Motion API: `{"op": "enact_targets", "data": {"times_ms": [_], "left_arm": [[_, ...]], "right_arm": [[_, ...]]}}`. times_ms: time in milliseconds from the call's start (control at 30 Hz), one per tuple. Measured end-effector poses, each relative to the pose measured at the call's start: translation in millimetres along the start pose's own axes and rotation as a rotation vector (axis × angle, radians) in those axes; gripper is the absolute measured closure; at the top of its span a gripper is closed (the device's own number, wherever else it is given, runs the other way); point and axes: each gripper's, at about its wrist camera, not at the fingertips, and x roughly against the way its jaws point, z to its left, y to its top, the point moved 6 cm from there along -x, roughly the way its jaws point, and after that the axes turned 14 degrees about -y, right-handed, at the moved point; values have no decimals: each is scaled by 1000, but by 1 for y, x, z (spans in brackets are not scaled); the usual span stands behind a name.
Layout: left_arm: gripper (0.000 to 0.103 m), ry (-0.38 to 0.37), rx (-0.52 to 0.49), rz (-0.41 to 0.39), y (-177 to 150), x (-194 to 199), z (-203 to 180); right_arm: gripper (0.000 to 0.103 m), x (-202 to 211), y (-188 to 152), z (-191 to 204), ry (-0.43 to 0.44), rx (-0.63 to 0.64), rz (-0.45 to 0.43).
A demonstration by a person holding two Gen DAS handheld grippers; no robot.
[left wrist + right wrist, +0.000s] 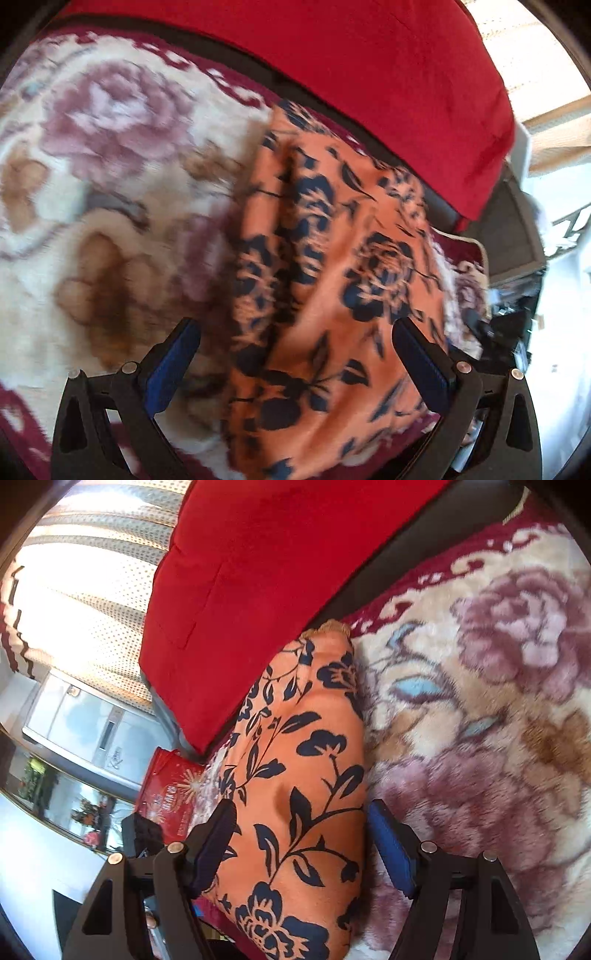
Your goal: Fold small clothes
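An orange garment with a dark blue flower print (332, 266) lies in a long folded strip on a plush cream blanket with pink roses and a maroon border (110, 166). Its far end reaches close to a red cushion (369, 74) that stands along the back edge of the blanket.

The left gripper (295, 332) points forward and steeply downward over the near part of the garment. Its jaws stand wide apart: one blue-padded finger (173, 365) is over the blanket just left of the cloth, the other over the cloth's right part. Nothing is pinched between them. This view is smeared, so whether the pads touch the fabric cannot be told.

The right gripper (301, 827) is tilted less steeply and straddles the same orange garment (303, 775) near its closer end. Its jaws are also spread, one finger at each long edge of the strip, and the pads do not press on it. The right finger (391, 845) is over the blanket (480, 701), just beside the garment's edge. Beyond the red cushion (277, 572) a dotted curtain (92, 590) is lit from behind, and a red bag (166, 790) stands off the blanket's left side.
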Motion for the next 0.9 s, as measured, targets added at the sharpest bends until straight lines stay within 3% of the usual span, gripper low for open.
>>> {"op": "enact_targets", "data": {"times_ms": [300,467,600,733,900], "left_arm": [[0,-103,72,55,-7,-26,-4],[0,-108,65,76,-11,-42,-11],[1,-121,72,43,-11,-49,-20],[14,-93,6,-6,-8,-50,-40],[28,-73,-98,-50,-7,-51,-66]], "right_arm": [[26,-19,0,-5,40,-65,22],[26,-33,-2,5,-15,24,10],[36,-40,-6,14,-65,81,-28],[49,-36,-6,16,-70,93,-56],[56,-26,-8,28,-103,156,-114]]}}
